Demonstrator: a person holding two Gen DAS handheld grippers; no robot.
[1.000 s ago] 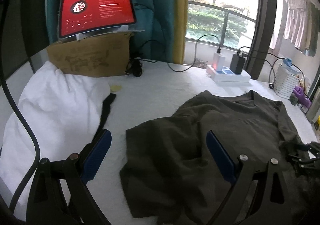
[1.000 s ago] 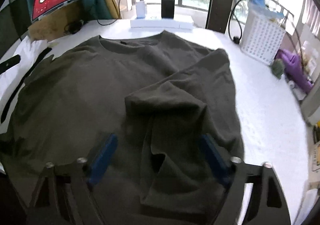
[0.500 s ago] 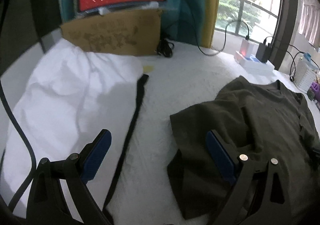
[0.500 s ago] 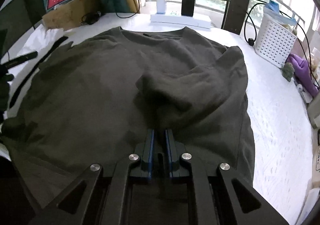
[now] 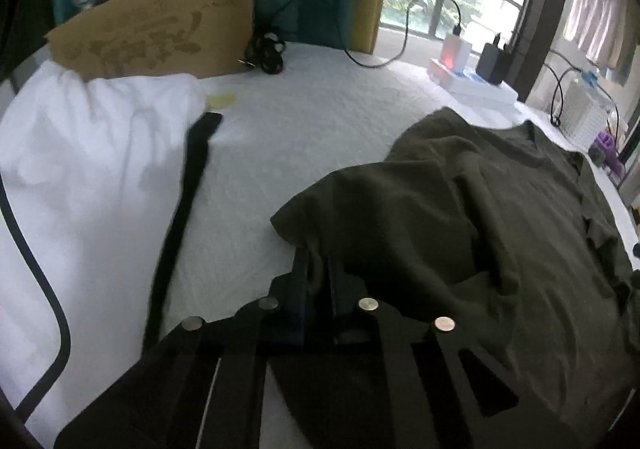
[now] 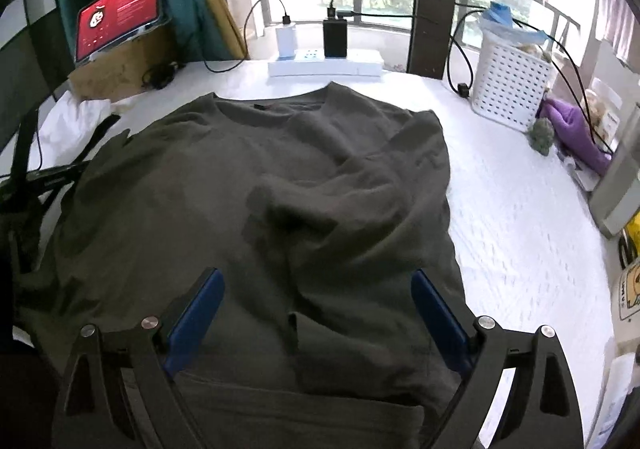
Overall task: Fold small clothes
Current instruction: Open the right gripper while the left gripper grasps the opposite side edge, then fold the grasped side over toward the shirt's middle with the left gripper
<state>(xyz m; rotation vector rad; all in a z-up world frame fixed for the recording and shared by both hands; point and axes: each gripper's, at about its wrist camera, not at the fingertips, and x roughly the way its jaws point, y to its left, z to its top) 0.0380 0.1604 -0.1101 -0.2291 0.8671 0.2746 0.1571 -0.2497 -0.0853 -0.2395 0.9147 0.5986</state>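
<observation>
A dark olive T-shirt (image 6: 240, 177) lies face up on the white-covered table (image 6: 520, 229), collar away from me. Its right sleeve (image 6: 340, 201) is folded in over the body. My right gripper (image 6: 316, 277) hovers over the lower part of the shirt. Its jaws are opening, and the blue pads stand wide on either side of the folded sleeve without touching it. In the left wrist view my left gripper (image 5: 316, 261) is shut on the left sleeve edge of the shirt (image 5: 460, 229), with a fold of fabric pinched between its pads.
A white cloth (image 5: 88, 153) and a black strap (image 5: 188, 185) lie left of the shirt. Behind are a cardboard box (image 5: 160, 45), a red-screened tablet (image 6: 118, 15) and a power strip (image 6: 324, 67) with chargers. A white basket (image 6: 512, 85) and a purple item (image 6: 572, 129) stand at the right.
My left gripper came down from the white cloth side onto the shirt's left sleeve and closed on it. My right gripper pinched the folded sleeve, then let go and drew back a little.
</observation>
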